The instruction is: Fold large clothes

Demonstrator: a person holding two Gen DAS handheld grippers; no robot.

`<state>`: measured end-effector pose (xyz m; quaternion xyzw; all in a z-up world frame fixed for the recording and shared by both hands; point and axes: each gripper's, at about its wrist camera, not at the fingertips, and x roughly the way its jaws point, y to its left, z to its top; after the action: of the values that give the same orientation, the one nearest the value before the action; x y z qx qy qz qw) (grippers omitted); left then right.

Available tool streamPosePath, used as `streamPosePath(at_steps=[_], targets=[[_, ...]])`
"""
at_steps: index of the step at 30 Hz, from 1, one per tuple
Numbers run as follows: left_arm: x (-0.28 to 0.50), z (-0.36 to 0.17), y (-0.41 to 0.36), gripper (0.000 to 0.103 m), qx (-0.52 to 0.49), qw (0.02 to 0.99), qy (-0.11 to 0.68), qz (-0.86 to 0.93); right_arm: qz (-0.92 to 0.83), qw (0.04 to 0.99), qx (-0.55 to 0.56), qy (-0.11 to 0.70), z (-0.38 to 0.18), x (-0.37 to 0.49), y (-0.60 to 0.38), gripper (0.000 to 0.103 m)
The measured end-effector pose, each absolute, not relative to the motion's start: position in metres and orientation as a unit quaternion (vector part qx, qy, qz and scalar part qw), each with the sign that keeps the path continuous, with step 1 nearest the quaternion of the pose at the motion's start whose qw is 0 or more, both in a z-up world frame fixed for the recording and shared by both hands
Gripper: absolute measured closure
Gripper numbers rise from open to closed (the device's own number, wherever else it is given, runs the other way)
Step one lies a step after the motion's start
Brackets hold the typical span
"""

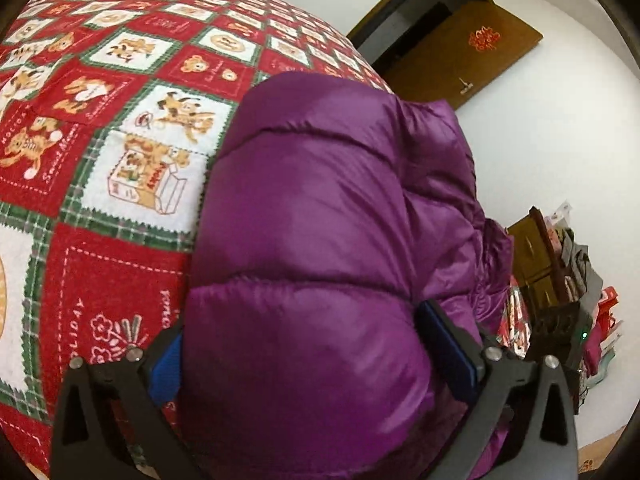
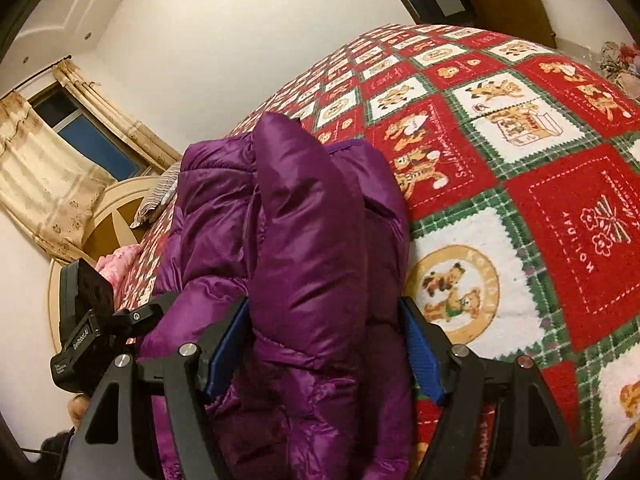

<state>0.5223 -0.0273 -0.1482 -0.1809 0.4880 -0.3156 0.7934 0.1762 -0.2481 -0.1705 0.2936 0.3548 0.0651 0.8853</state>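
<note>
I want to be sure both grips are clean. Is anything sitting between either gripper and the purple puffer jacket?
Nothing visible. The left gripper has the purple puffer jacket bulging directly between its jaws, and the right gripper straddles a fold the same way. Only the holiday quilt lies beneath.

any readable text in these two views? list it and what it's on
"HOLIDAY": red patch of the bedspread, upside down in the right wrist view.
"Sweet Memo...": cut off, bear patch of the bedspread.
Small label on the black camera unit: too blurred.
Red emblem on the brown door: not legible.
</note>
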Motion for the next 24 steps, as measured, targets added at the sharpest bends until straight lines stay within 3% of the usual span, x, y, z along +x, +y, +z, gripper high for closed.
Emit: streamPosePath(at_steps=[3, 5, 11, 17, 24], targets=[[0.518, -0.143, -0.036, 0.006, -0.151, 0.804, 0.483, -0.312, 0.065, 0.884, 0.285, 0.365, -0.171, 0.175, -0.241, 0.031], [0.512, -0.137, -0.038, 0.011, -0.133, 0.812, 0.476, -0.309, 0.072, 0.883, 0.279, 0.372, -0.170, 0.174, -0.236, 0.045], [0.493, -0.118, -0.033, 0.031, -0.113, 0.827, 0.458, -0.305, 0.079, 0.887, 0.260, 0.373, -0.160, 0.159, -0.228, 0.070], [0.470, -0.098, -0.044, 0.035, -0.099, 0.835, 0.439, -0.318, 0.083, 0.899, 0.257, 0.343, -0.134, 0.127, -0.231, 0.079], [0.447, -0.071, -0.086, 0.035, -0.096, 0.826, 0.414, -0.371, 0.064, 0.919, 0.248, 0.301, -0.090, 0.083, -0.256, 0.080]])
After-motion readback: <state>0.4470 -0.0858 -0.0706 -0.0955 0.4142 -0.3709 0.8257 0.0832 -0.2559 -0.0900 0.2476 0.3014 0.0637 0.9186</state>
